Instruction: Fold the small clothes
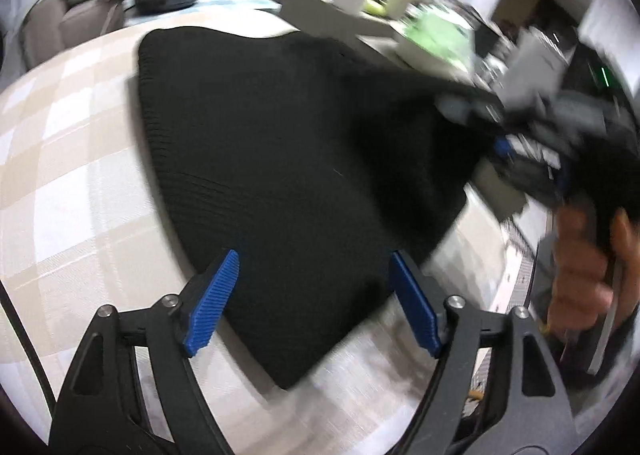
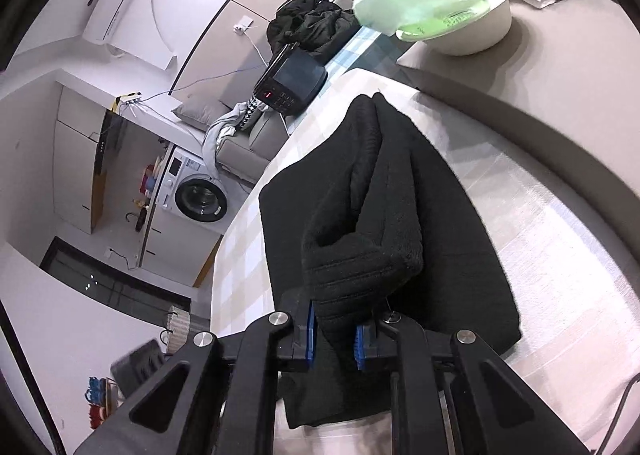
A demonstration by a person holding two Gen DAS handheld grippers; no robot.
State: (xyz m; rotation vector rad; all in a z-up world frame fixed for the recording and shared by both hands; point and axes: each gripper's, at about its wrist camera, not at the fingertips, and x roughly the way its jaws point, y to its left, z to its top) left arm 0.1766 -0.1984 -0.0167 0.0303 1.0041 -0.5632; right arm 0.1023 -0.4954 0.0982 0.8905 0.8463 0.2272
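One black knit garment (image 2: 400, 215) is all we've got to fold, plus two grippers, one in each hand. It lies on a surface covered with a beige-and-white checked cloth (image 1: 72, 159), spread mostly flat, with a ribbed band along one edge showing in the left wrist view.

From the right wrist camera, a bunched-up edge of it is lifted off the flat part and clamped between the blue pads (image 2: 310, 335) of the right gripper (image 2: 336, 339), so that one is clenched tight on the knit. The raised fold runs away from the jaws toward the far end of the garment, forming a ridge over the flat layer beneath.

In the left wrist view, we see the left gripper (image 1: 316, 303) with its jaws spread wide and nothing between the pads; it hovers just over the near corner of the garment. That frame is blurry, but the right gripper and the hand (image 1: 584, 271) holding it show at the right edge.

Further out we spot one white bowl (image 2: 472, 35) with a pale green bag on it, one dark device with a keypad (image 2: 292, 83), and one washing machine (image 2: 196, 191).
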